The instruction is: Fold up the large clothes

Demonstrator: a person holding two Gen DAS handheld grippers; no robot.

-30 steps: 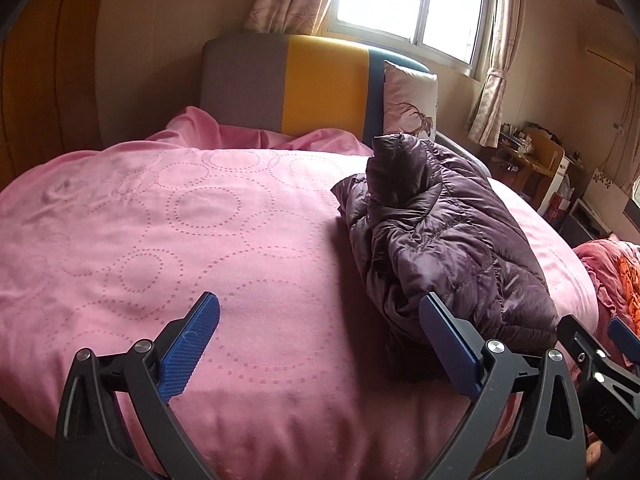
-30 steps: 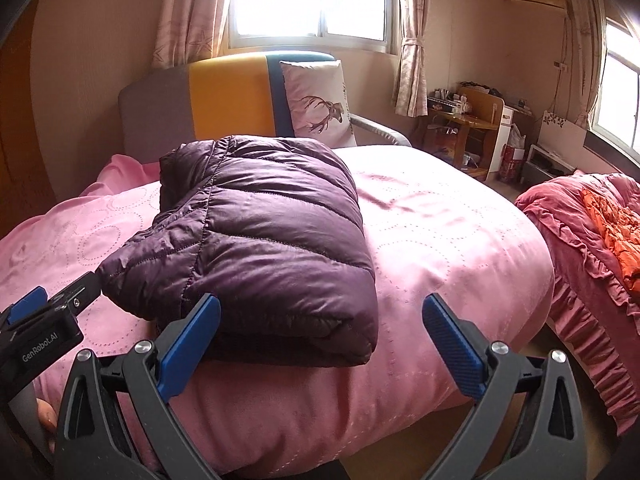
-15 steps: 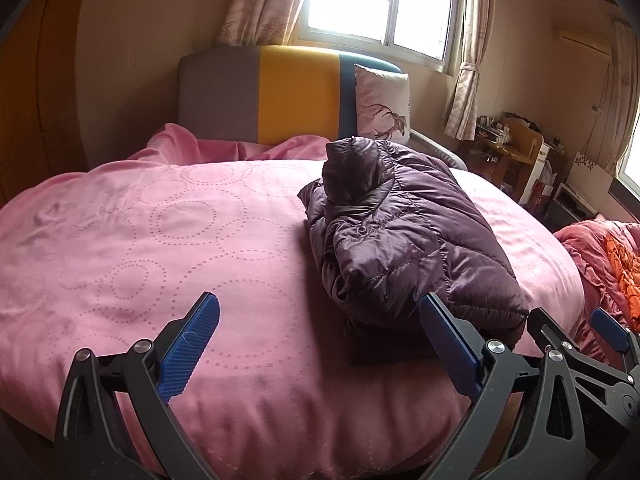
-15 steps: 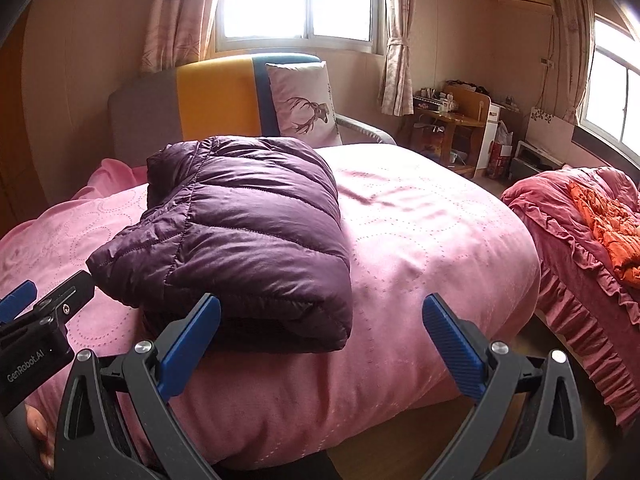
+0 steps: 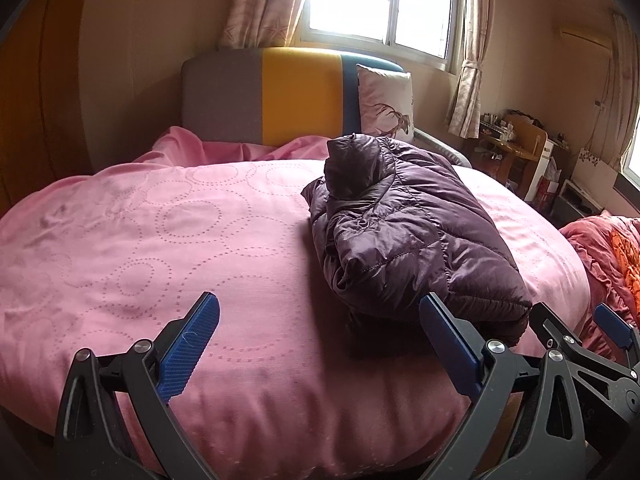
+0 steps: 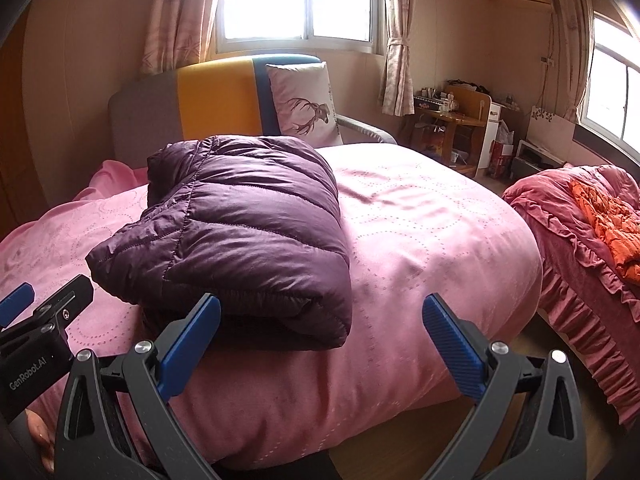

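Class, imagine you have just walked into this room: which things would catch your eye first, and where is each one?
First, the dark purple puffer jacket, folded into a thick bundle on the pink bedspread near the foot of the bed. Then the grey, yellow and blue headboard under the bright window, with a deer-print pillow leaning on it. Both grippers, left and right, hang open and empty before the bed.

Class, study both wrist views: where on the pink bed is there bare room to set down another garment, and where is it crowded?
Free: the wide quilt left of the folded purple down jacket, up to the bunched sheet at the headboard, and the stretch right of the jacket toward the bed's edge. Crowded: the jacket's own patch.
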